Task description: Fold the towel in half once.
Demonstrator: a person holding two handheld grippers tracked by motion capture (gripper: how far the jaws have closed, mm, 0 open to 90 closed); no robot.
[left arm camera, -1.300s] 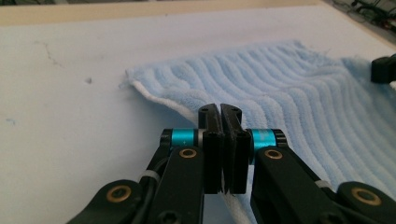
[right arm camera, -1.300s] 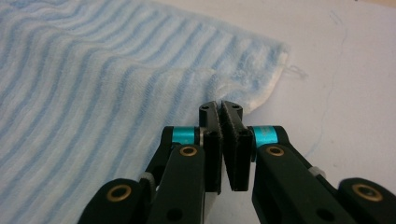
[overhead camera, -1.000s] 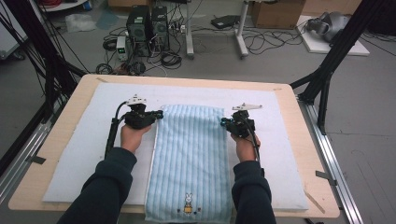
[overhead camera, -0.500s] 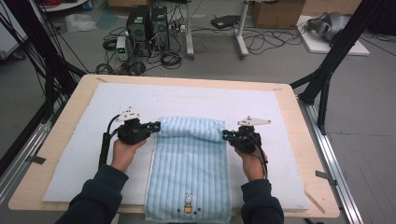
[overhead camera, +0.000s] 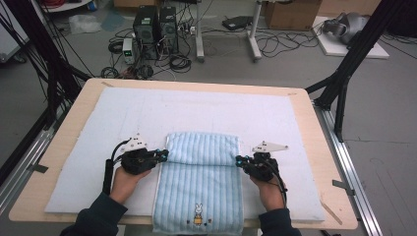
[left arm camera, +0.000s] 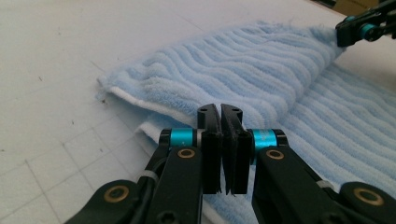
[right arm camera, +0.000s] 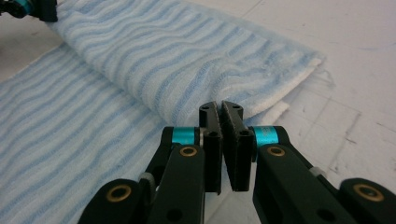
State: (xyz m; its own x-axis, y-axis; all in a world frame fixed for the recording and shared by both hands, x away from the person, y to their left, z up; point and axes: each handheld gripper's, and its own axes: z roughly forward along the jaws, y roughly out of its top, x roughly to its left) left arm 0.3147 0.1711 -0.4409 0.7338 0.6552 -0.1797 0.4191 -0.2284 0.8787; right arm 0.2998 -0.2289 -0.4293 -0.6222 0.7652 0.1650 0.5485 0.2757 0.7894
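Note:
A light blue striped towel point(overhead camera: 201, 196) lies lengthwise on the white mat, and its far end is folded back over itself into a short top flap point(overhead camera: 202, 147). My left gripper point(overhead camera: 164, 155) is shut on the flap's left corner, low over the mat. At the right corner my right gripper point(overhead camera: 238, 161) is shut in the same way. In the left gripper view the jaws point(left arm camera: 219, 110) meet at the towel point(left arm camera: 243, 70) edge, with the other gripper point(left arm camera: 366, 27) far off. The right gripper view has its jaws point(right arm camera: 220, 106) closed at the folded towel point(right arm camera: 187, 56).
A white foam mat point(overhead camera: 98, 128) covers the wooden table point(overhead camera: 314, 147). The towel's near end, with a rabbit picture point(overhead camera: 198, 212), hangs at the front edge. Computer towers point(overhead camera: 156, 27), cables and black frame legs point(overhead camera: 344, 73) stand on the floor beyond.
Both grippers have moved toward the person, pulling the towel's far edge with them. The towel went from lying flat to having a flap folded over its middle.

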